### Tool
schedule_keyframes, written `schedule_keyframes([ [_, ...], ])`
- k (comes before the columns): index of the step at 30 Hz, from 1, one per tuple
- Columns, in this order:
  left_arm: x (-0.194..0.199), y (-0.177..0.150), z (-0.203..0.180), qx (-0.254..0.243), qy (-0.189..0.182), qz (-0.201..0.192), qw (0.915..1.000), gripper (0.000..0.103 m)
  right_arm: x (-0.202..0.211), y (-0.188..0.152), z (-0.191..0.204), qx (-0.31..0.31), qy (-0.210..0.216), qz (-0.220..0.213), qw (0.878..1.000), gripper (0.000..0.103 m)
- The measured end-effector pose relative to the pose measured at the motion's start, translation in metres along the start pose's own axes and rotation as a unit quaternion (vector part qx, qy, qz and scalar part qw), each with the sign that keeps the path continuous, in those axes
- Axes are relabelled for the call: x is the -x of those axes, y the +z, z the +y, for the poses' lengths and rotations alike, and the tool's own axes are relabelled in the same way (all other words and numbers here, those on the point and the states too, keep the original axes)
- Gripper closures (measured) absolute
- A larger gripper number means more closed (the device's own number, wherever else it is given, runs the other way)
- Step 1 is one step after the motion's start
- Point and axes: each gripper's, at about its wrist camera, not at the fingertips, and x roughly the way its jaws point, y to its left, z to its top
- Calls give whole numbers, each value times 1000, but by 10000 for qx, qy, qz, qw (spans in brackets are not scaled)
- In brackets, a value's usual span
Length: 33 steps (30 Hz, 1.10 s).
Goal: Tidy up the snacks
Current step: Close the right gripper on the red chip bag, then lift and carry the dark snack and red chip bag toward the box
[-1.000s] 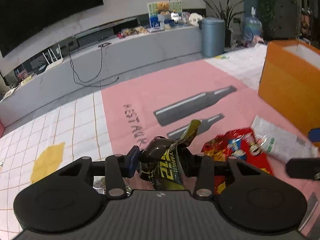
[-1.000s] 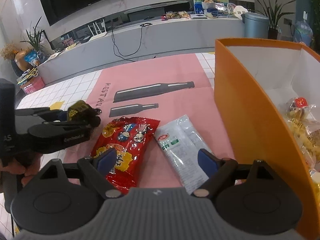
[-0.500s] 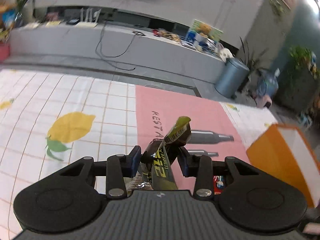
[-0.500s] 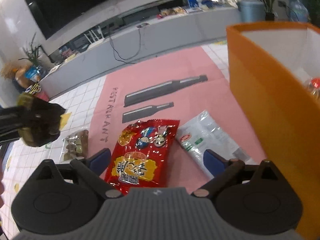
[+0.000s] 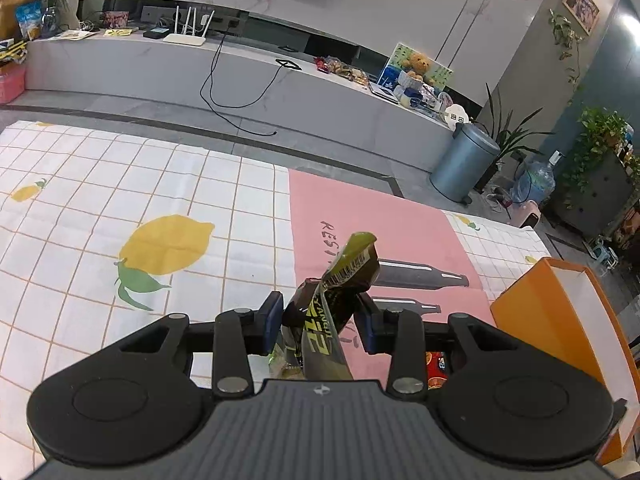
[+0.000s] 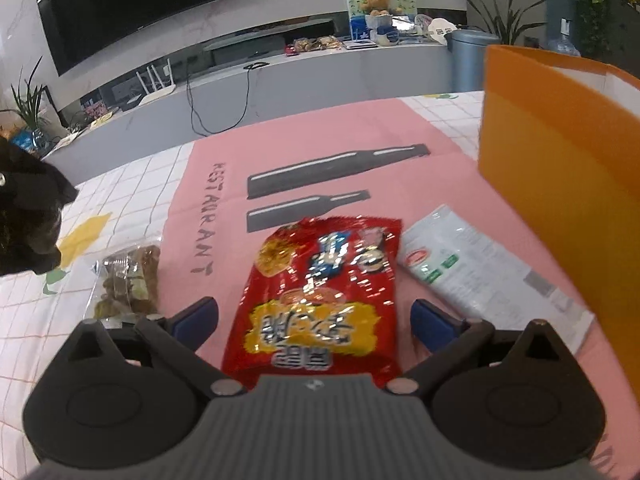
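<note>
My left gripper [image 5: 318,326] is shut on a dark olive-green snack packet [image 5: 336,292] and holds it above the cloth, left of the orange box [image 5: 560,320]. My right gripper [image 6: 314,322] is open, its blue pads on either side of a red snack bag [image 6: 324,296] lying on the pink mat. A white-and-green packet [image 6: 476,268] lies to its right, against the orange box [image 6: 560,168]. A clear bag of brown snacks [image 6: 126,280] lies to its left. The left gripper's body shows dark at the left edge of the right wrist view [image 6: 24,216].
The surface has a white checked lemon-print cloth [image 5: 120,220] and a pink mat with bottle prints [image 6: 320,152]. Beyond it are a grey TV bench [image 5: 240,76], a grey bin [image 5: 464,168] and plants.
My left gripper has lifted the green packet and swung left, away from the red bag. My right gripper has moved left and now straddles the red bag instead of the white packet.
</note>
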Motion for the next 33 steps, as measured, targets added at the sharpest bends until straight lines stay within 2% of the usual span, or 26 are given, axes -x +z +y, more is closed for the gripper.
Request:
schedule_keyframes([
  [8,2,2,1,52,-63,-99,9999,60,-2,-14,5,524,-337,-384,9973,4],
  [10,3,2,1,50,-76,-122,9999,60,-1,-17,7,690,-377,-442,9959,10],
  [11,3,2,1,48,-88,-135,9999,60,1,-17,7,719,-317,-488,9957,20],
  [15,4,2,0,34,-48,-169,9998,60,4,-18,7,704,-388,-570,9951,28],
  [18,14,1,-2,15,-18,-461,9989,60,6,-19,8,720,-402,-636,9946,31],
  [20,19,2,-5,4,59,-553,9985,60,9,-20,8,748,-331,-693,9942,33],
  [23,24,3,-6,100,-47,-670,9977,60,16,-21,12,927,-301,-917,9910,33],
  [31,40,-1,-15,200,-66,-925,9955,60,57,-18,27,1683,-112,-1769,9697,33],
  [33,46,-5,-18,197,-75,-937,9954,60,68,-12,26,1798,229,-1735,9680,33],
])
